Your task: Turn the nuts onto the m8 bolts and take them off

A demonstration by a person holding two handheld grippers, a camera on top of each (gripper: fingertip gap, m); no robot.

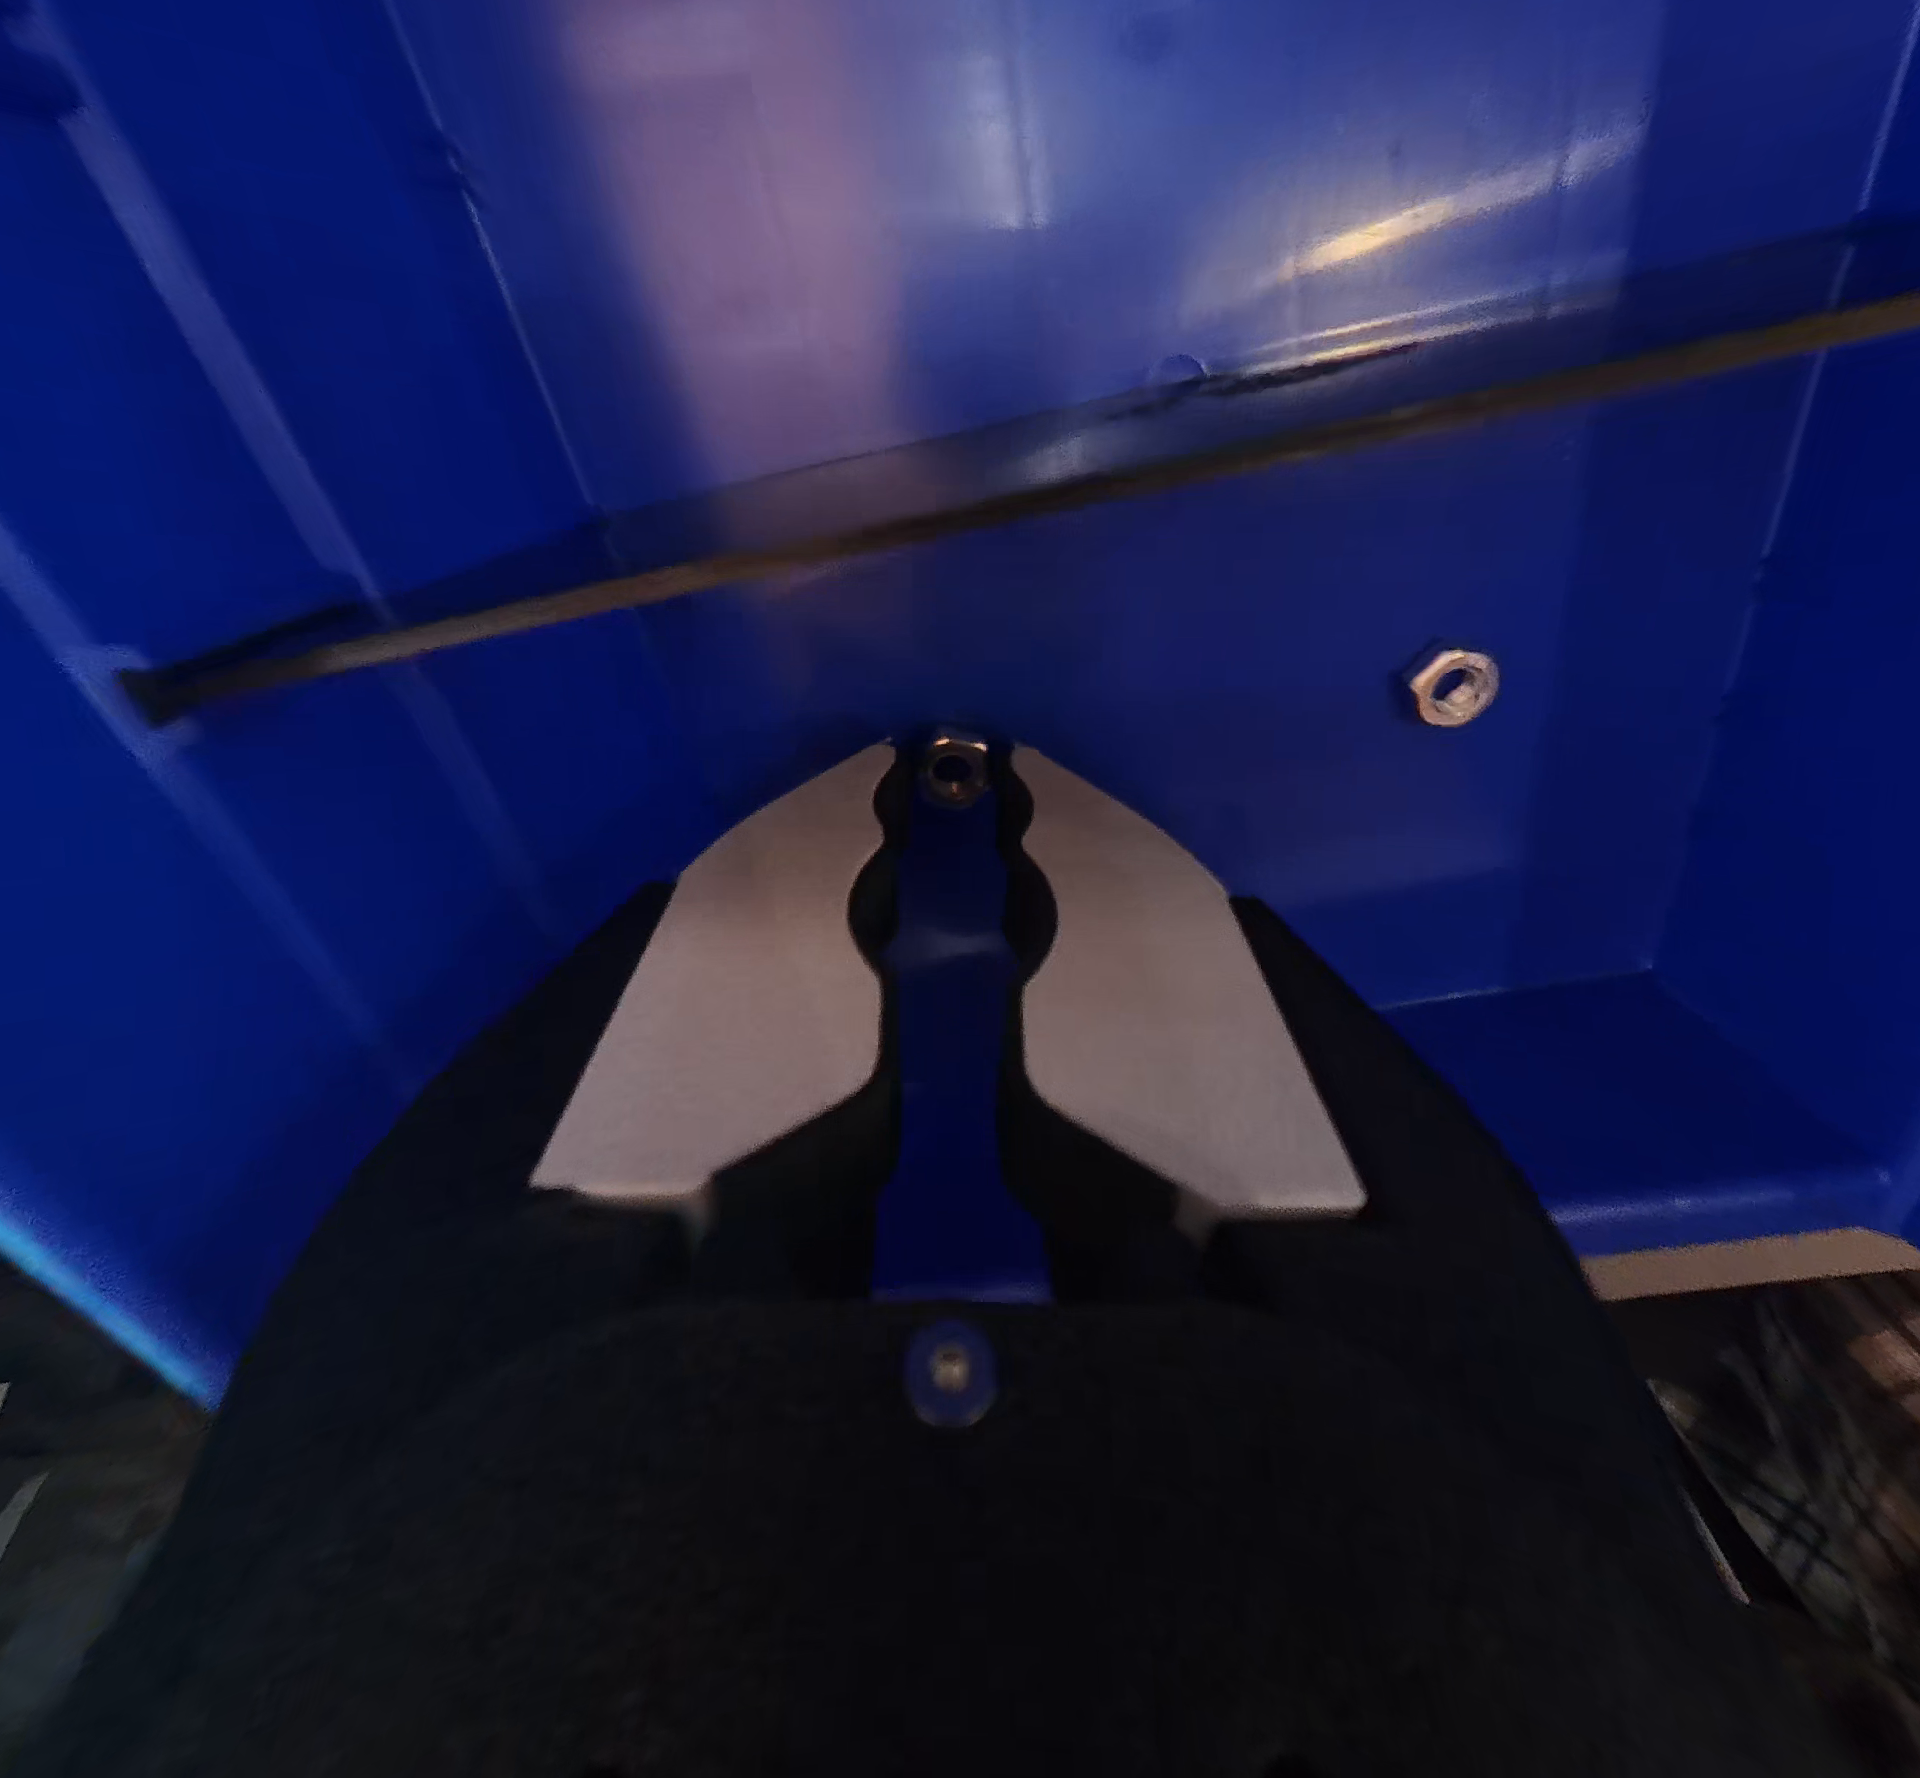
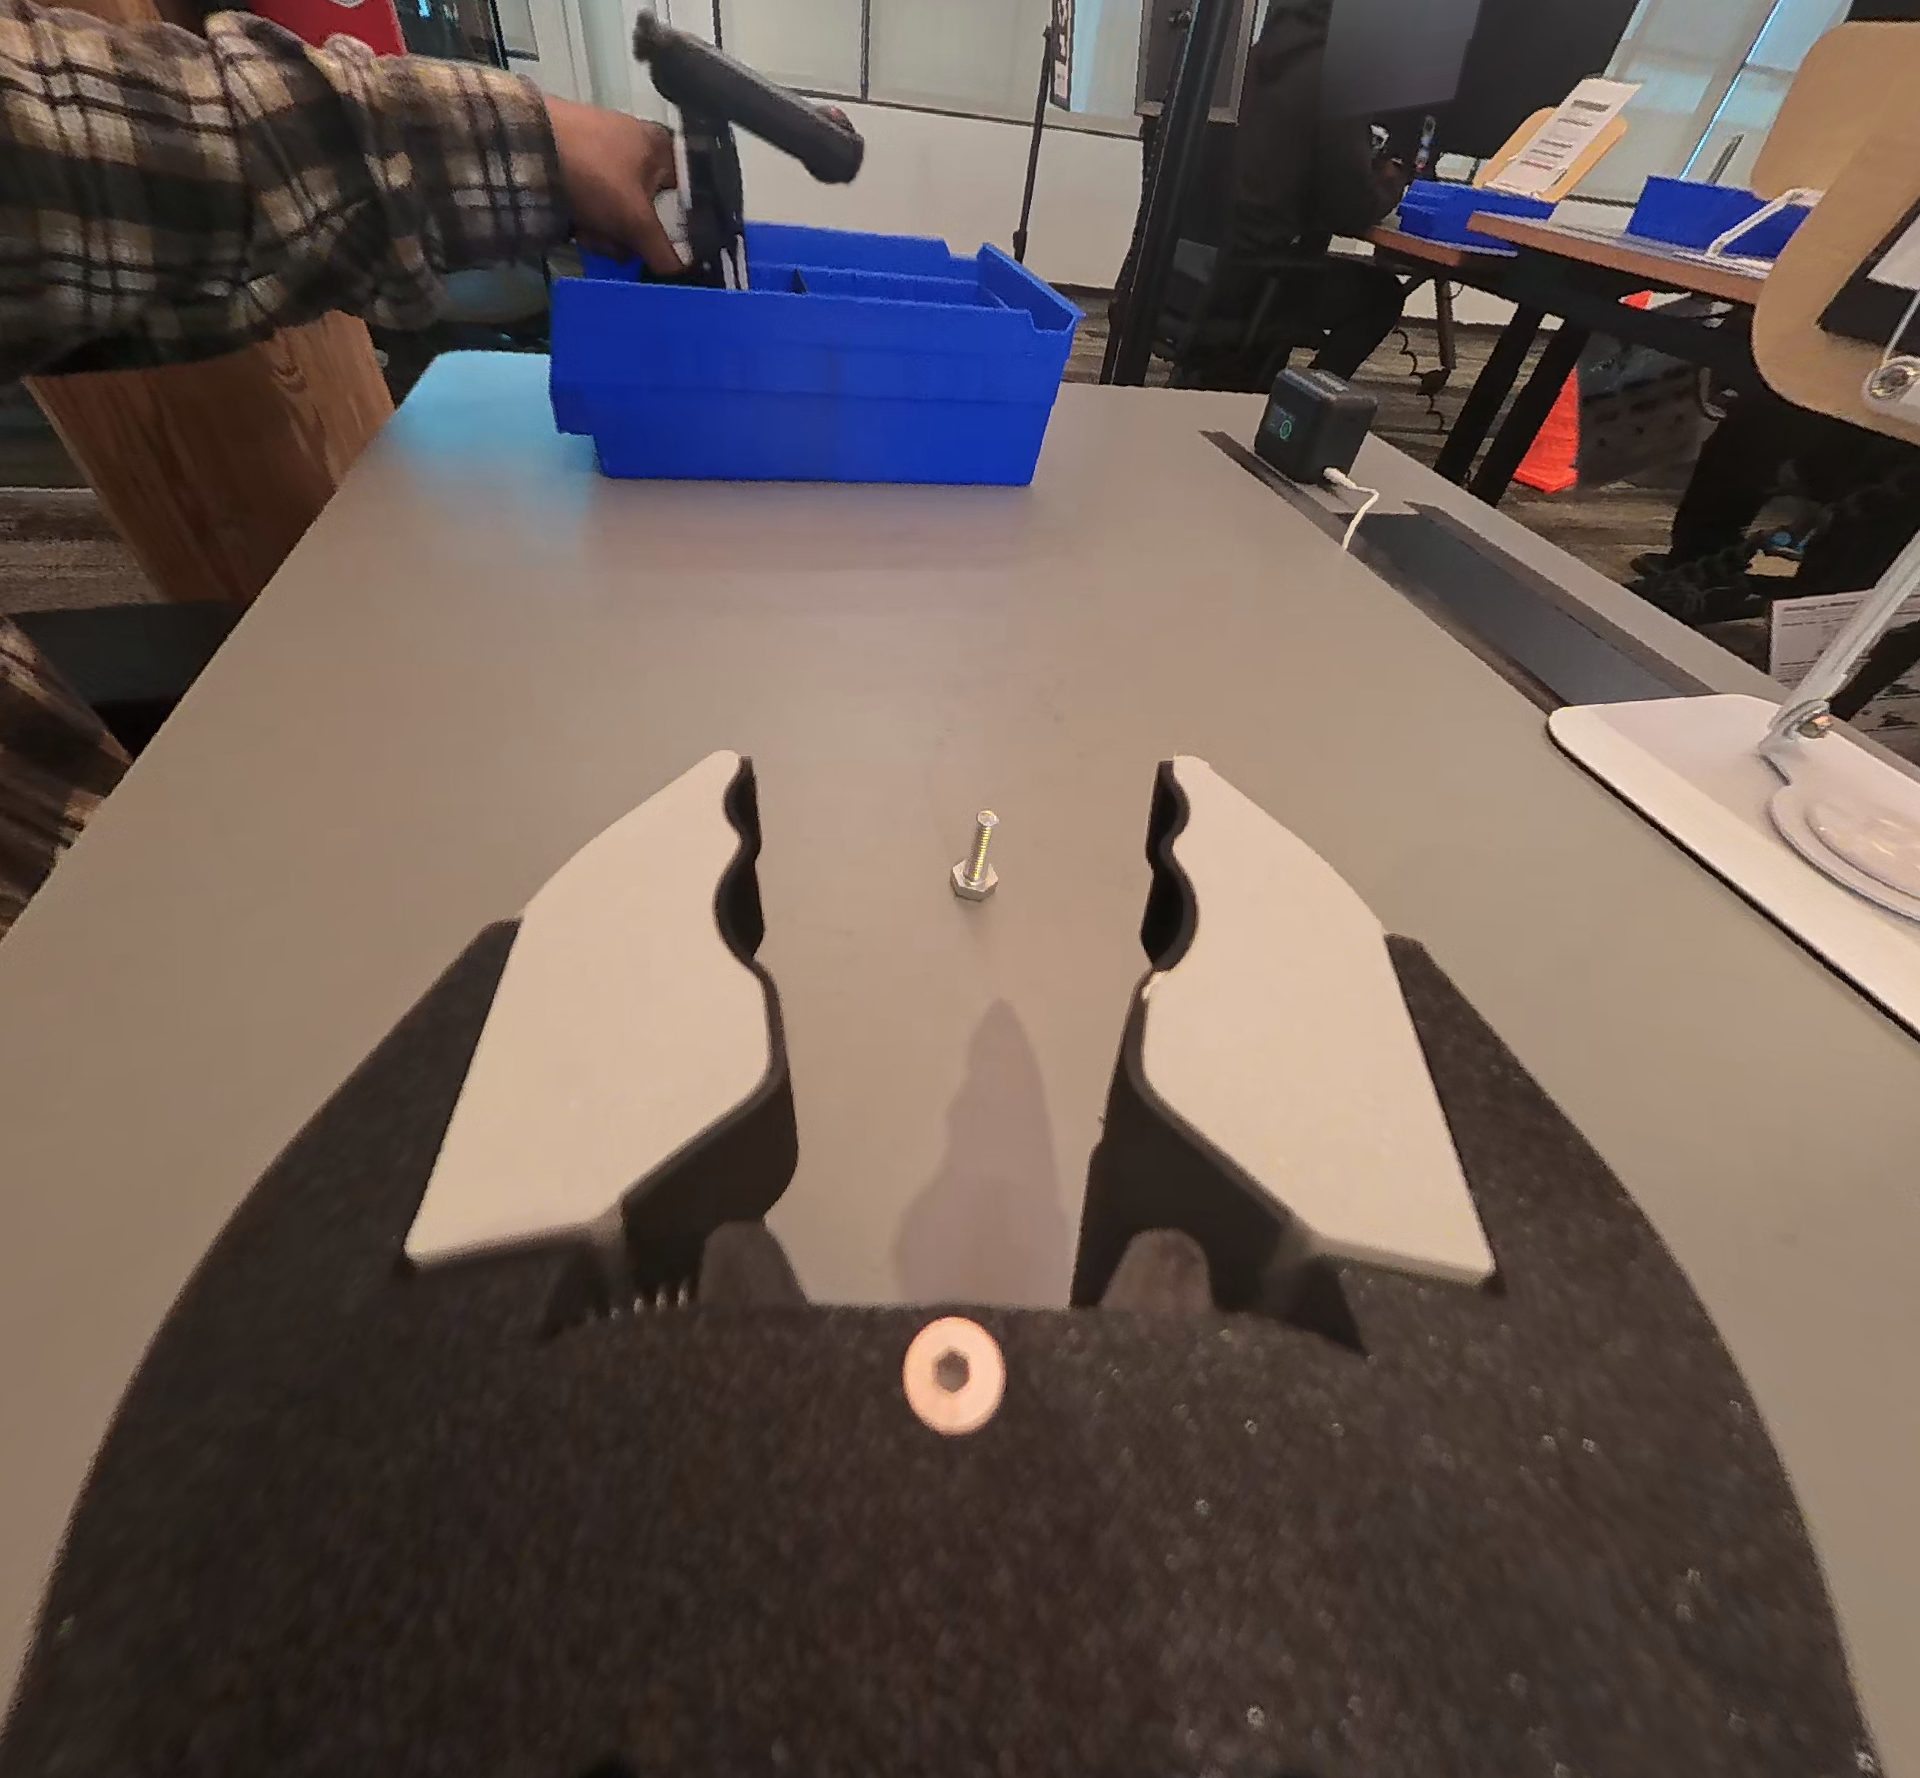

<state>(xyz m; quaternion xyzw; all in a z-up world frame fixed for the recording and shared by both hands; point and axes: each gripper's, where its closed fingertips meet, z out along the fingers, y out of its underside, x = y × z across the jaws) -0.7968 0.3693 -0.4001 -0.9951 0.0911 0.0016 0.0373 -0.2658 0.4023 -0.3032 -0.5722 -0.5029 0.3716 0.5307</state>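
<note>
Through the left wrist view I am reaching the left gripper [image 1: 951, 762] down inside the blue bin [image 1: 1143, 170], and its fingers are drawn nearly together, pinching a small hex nut [image 1: 953, 770] right at their tips. I am holding it that far forward, I judge, so the threaded hole faces out and stays free to meet a bolt later. A second nut [image 1: 1449, 686] is lying loose on the bin floor to the right, well apart from the one I am gripping, and a thin dark divider [image 1: 935, 502] is crossing the bin behind both. In the right wrist view I am hovering the right gripper [image 2: 956, 855] low over the grey table [image 2: 623, 637] with its fingers spread wide and holding nothing. The bolt [image 2: 978, 858] is lying on the table between them, head towards the camera and shank pointing away, touching neither finger; I am keeping the jaws open around it, I think, so they can close on the head end and leave the threads clear. Farther off, the same bin [image 2: 821, 378] is sitting at the far end of the table, and a hand [image 2: 623, 180] in a plaid sleeve is dipping the other gripper into it.
</note>
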